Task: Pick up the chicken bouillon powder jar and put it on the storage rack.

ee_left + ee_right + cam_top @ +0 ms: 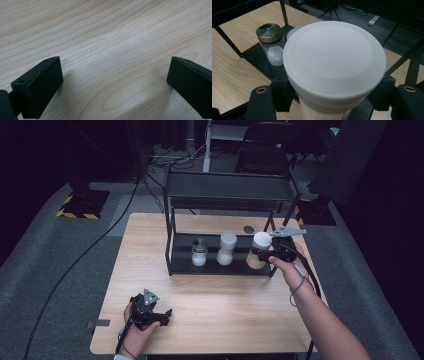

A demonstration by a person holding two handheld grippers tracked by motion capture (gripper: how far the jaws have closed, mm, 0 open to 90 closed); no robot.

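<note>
- Here, at the lower left of the high view, the left hand-held gripper [161, 316] rests low over the bare wood of the table [220, 305], held in a hand [137, 330] that comes in from the bottom edge.
- In the left gripper view its two black jaws stand wide apart at the lower corners of the frame, with only wood grain between them; it holds nothing.
- Farther up and to the right of centre in the high view, the right hand-held gripper [261, 254] is closed around the white-lidded jar [259, 249], with a hand [289, 270] behind it.
- In the right gripper view the jar [334, 65] fills the middle of the frame, its broad white lid on top and a pale cream body below; the black jaws press its sides at the lower left and lower right.
- The jar sits at the right end of the lower shelf of the black rack [227, 195], though whether it touches the shelf cannot be told.
- To its left on that shelf stand a white waisted container [226, 249] and a small glass shaker [199, 252] with a metal cap, which appears at the upper left of the right gripper view [271, 43].
- Beyond the rack, a small dark disc [248, 229] lies on the table.
</note>
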